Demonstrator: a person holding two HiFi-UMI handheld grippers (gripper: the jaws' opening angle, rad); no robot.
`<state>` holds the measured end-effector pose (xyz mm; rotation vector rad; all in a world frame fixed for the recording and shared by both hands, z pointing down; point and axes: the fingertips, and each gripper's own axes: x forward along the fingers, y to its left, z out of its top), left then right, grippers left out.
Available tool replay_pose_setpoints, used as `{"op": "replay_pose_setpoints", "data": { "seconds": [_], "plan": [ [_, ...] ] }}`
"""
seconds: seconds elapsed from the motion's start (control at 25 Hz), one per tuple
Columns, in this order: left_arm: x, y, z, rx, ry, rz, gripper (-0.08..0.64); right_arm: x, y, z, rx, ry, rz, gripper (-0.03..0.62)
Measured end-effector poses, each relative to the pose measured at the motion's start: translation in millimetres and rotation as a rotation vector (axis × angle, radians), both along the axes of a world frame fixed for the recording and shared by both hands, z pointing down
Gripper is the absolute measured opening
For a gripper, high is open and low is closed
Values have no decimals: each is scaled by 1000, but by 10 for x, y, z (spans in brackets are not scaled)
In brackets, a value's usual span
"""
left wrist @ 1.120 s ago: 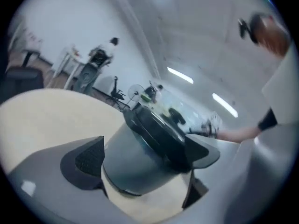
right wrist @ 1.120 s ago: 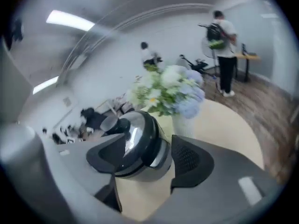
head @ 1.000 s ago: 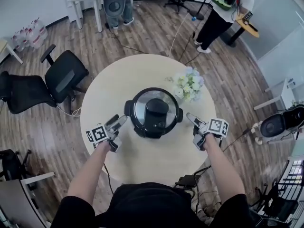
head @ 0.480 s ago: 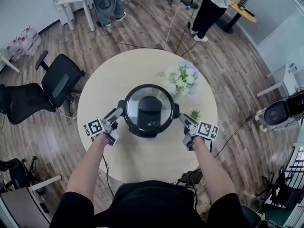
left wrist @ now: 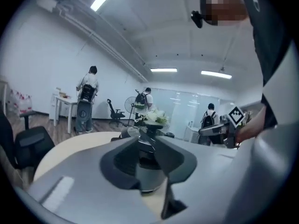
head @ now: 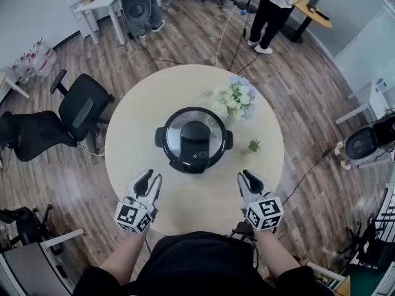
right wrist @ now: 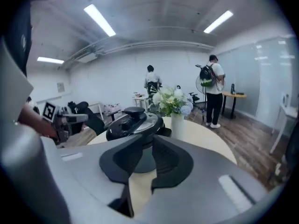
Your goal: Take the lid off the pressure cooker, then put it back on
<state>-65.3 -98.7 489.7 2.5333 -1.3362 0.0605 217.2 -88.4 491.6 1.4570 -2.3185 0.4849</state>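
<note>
The pressure cooker [head: 194, 139] stands at the middle of the round bench [head: 139, 134] with its lid [head: 182, 128] on. A vase of flowers [head: 233, 100] sits just beside it at the far right. Both grippers hover over the near edge of the bench, well apart from the cooker. The left gripper [head: 149, 179] is at the near left and the right gripper [head: 247, 177] at the near right. The jaws of each are closing, with only a narrow gap left and nothing between them.

Your round beige wooden table [head: 136, 134] carries a bouquet of white flowers [head: 233, 100] and, near it, a small green plant [head: 253, 145]; a black office chair [head: 83, 106] stands at your left.
</note>
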Motion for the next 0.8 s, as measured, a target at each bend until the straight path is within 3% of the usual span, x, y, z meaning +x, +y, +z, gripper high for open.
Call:
{"op": "replay_pose_setpoints", "data": {
  "seconds": [0.04,0.08,0.2,0.48,0.8],
  "plan": [
    [52,95,-60,36,-52,-19,12,-101,73,-16,28,48,-11,50],
    [130,170,-128,75,-102,-27,0,-206,123,-30,53,83,-16,13],
    [404,297,-315,134,-183,-19,0,-529,161,-103,122,109,-24,8],
    [551,367,-681,186,-153,-39,0,-919,229,-465,245,115,-71,8],
    [525,462,-741,209,-165,-44,0,-904,281,-619,284,129,-58,8]
  ]
}}
